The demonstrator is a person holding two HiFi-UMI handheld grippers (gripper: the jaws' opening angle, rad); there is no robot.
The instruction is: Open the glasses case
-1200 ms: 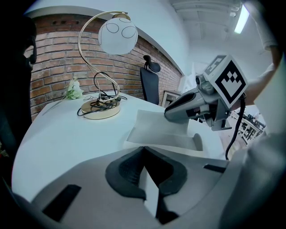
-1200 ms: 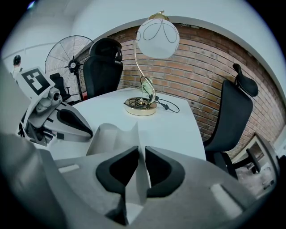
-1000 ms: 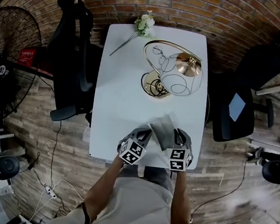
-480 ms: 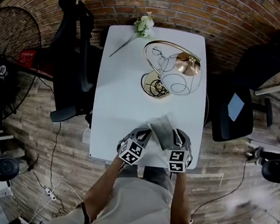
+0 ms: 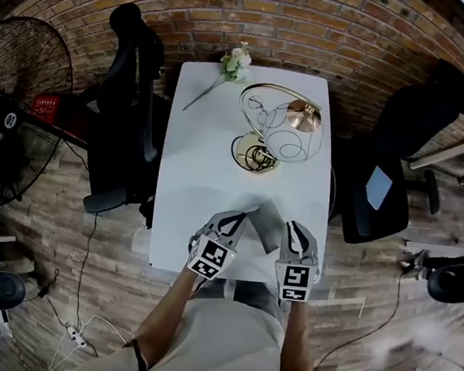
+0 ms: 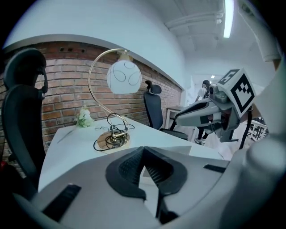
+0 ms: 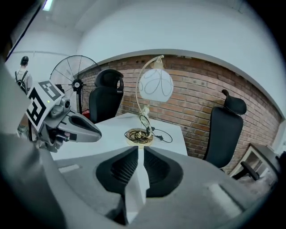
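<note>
Both tongs have risen, left tongs and right tongs each clamped on grey glasses case

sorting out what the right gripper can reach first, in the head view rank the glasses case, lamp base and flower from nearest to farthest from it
From the right gripper:
1. glasses case, right at its jaws, just to its left.
2. lamp base, middle of the table, further ahead.
3. flower, at the far end, towards the left.
</note>
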